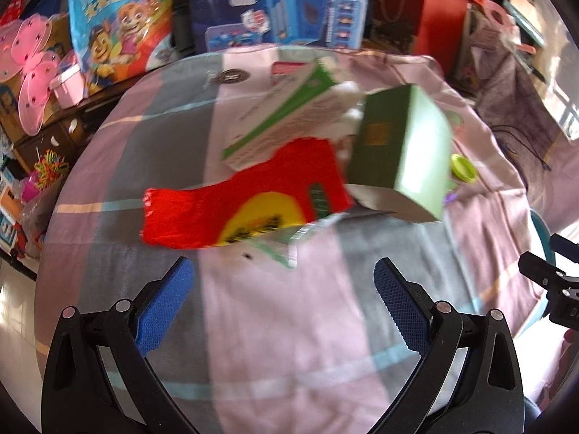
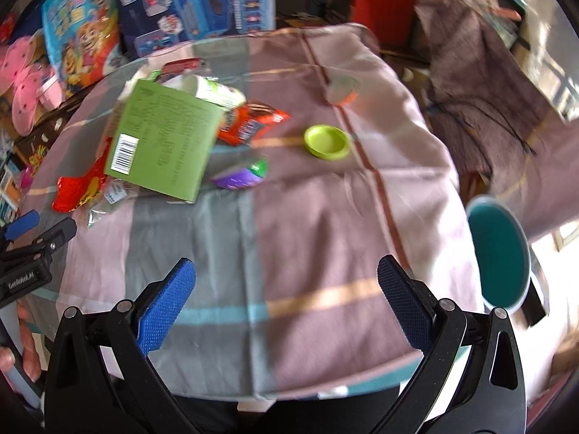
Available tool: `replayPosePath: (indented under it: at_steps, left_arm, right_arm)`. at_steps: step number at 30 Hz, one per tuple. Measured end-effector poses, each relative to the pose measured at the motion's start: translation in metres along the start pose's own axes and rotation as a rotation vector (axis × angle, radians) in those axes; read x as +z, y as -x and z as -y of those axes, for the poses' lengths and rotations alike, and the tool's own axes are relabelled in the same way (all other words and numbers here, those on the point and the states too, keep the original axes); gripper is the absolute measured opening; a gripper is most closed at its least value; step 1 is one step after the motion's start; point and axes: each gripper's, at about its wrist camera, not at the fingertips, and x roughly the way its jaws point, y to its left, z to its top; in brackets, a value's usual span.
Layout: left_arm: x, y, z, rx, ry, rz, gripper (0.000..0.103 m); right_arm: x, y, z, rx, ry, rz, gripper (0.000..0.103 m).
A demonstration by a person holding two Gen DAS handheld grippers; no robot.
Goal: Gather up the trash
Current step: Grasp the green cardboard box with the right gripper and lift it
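Both claws gape empty: run your left claw straight ahead, low, onto the red wrapper, avoiding the box beyond.

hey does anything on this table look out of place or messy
Yes. A green box lies tilted on a heap of wrappers, including a red wrapper, and a lime lid sits loose, apart on the cloth.

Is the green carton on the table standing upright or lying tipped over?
Tipped over. The green carton lies slanted on its side atop the trash pile, its printed barcode panel facing up; the left view shows an open end flap.
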Motion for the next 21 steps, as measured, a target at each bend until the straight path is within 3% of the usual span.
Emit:
replayPosePath:
  at_steps: [6,12,21]
  left_arm:
    - [0.008,-0.023,-0.035,0.004,0.041,-0.039,0.099]
    - [0.013,-0.037,-0.047,-0.018,0.011,-0.056,0.099]
    - [0.03,-0.044,-0.056,-0.05,0.027,-0.053,0.099]
  right_arm:
    - [0.013,-0.029,-0.038,0.008,0.092,-0.005,0.097]
    - [0.024,-0.05,-0.073,-0.024,0.165,0.018,0.097]
    - [0.044,-0.069,-0.099,-0.137,0.214,0.113,0.097]
